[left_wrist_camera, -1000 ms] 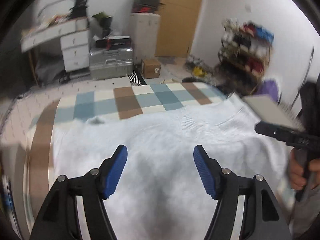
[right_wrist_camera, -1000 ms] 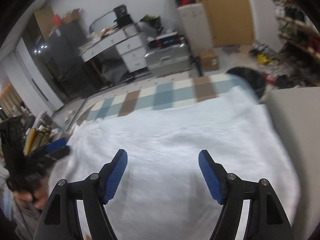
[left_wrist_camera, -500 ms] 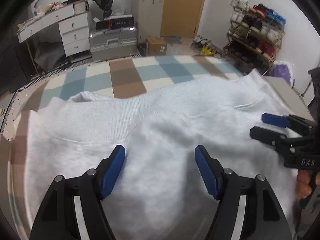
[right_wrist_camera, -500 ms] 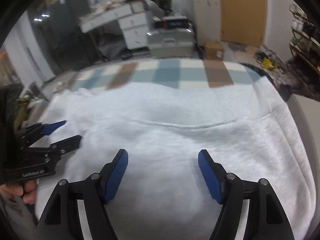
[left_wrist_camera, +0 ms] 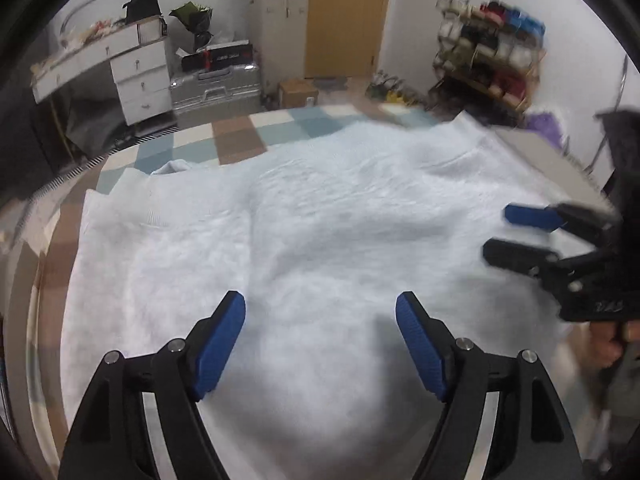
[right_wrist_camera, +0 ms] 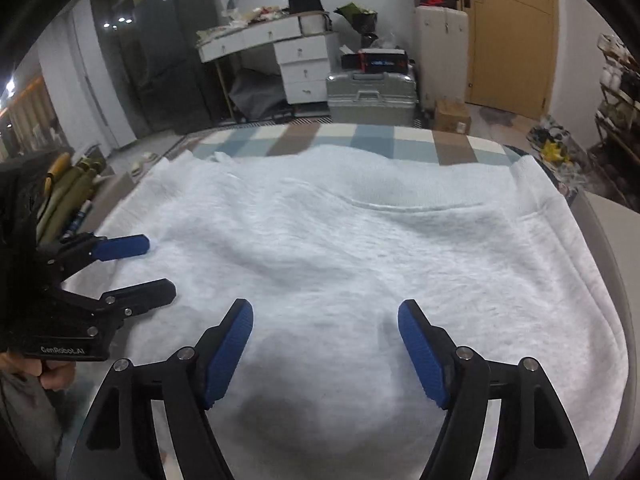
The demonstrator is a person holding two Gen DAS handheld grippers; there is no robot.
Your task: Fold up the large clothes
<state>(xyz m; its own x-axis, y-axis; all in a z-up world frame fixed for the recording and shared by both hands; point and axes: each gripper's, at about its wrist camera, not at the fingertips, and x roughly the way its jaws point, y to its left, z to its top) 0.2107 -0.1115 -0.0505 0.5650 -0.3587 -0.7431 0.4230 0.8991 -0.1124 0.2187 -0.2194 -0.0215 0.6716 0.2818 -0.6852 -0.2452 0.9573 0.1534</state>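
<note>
White fleecy garment (left_wrist_camera: 320, 220) spread flat, left hand-held gripper (left_wrist_camera: 320, 312) above it, jaws just widening, empty, right hand-held gripper (right_wrist_camera: 324, 316) likewise spread, empty.

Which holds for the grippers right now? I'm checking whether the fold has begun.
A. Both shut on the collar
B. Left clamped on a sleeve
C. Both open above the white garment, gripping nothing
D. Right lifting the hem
C: the left gripper and the right gripper both stand open, nothing between them, over the flat white garment.
</note>
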